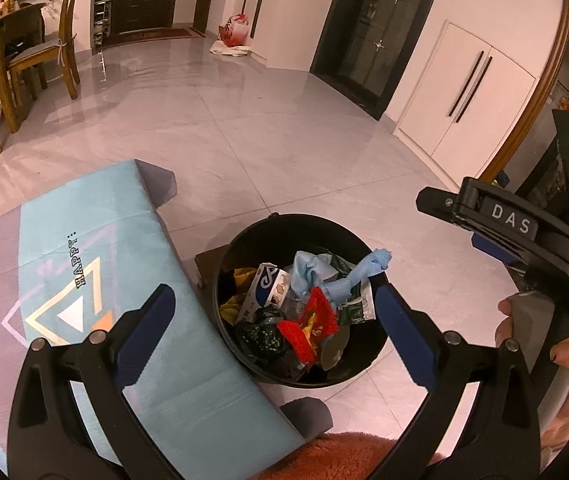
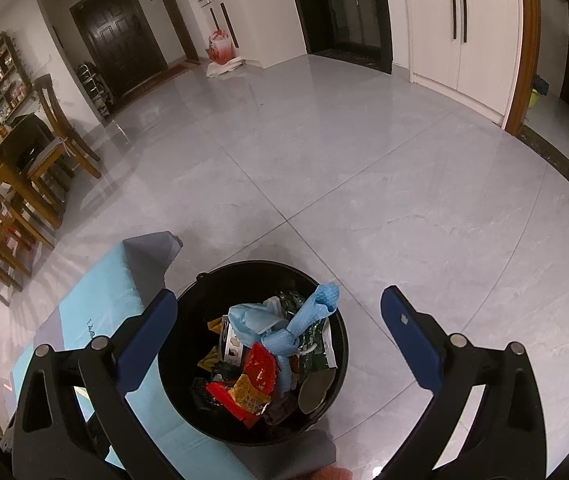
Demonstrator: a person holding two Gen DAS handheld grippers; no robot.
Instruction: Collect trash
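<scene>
A black round bin (image 1: 240,240) stands on the floor beside a low table (image 1: 84,264). It holds several pieces of trash: a twisted blue paper towel (image 1: 358,276), red wrappers (image 1: 312,320), a white and blue packet (image 1: 268,286). My left gripper (image 1: 274,310) is open and empty above the bin. My right gripper (image 2: 278,314) is open and empty, also above the bin (image 2: 188,360), with the blue paper towel (image 2: 312,312) sticking up between its fingers. The right gripper's body (image 1: 524,232) shows at the right of the left wrist view.
The low table has a light blue cover (image 2: 96,312) printed with "HAPPY". Grey tiled floor (image 2: 364,184) stretches ahead. Wooden chairs (image 1: 56,40) and a dining table stand far left. White cabinet doors (image 1: 468,100) are far right. A red bag (image 1: 236,30) sits by the far wall.
</scene>
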